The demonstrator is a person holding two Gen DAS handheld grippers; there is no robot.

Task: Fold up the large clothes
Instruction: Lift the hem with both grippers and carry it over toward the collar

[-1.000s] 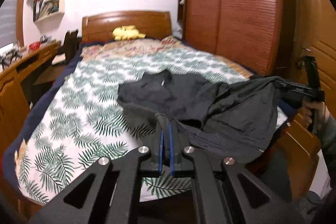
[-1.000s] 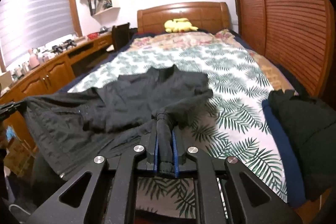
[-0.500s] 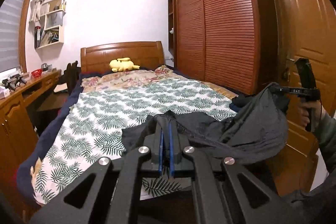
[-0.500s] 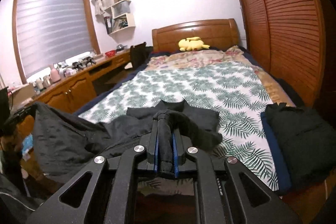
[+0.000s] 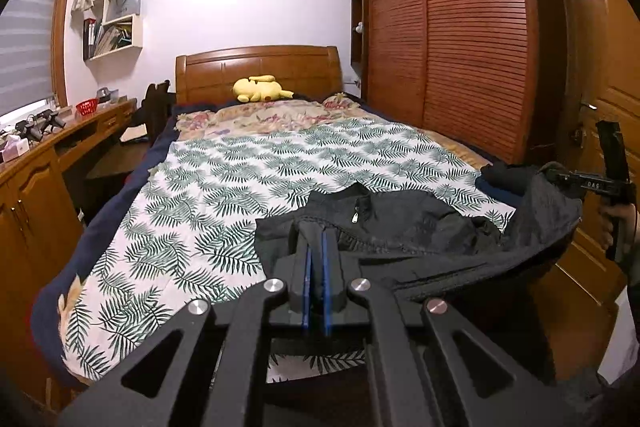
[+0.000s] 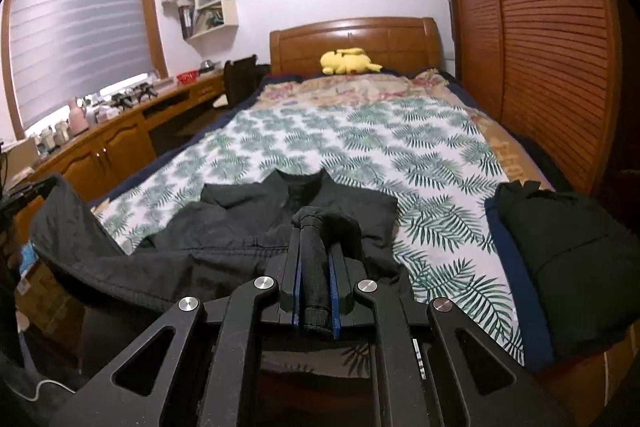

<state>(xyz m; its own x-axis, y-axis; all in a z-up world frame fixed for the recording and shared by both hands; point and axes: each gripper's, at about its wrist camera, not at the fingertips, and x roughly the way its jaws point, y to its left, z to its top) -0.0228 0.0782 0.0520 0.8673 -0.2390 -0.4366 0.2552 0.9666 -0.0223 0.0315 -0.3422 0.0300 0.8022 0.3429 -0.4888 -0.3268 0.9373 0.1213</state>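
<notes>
Nearest each lens, left gripper and right gripper both pinch black jacket fabric, fingers pressed tight on it. Jacket hangs between them, collar end lying on bed's foot. Beyond: folded dark garment, yellow plush by headboard.

white letters "das" on the right gripper

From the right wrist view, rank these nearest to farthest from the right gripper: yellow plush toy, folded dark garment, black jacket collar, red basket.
1. Black jacket collar, straight ahead, just past the right gripper.
2. Folded dark garment, at the bed's near right corner.
3. Red basket, far left on the desk; too close to call with the next.
4. Yellow plush toy, at the headboard.
</notes>
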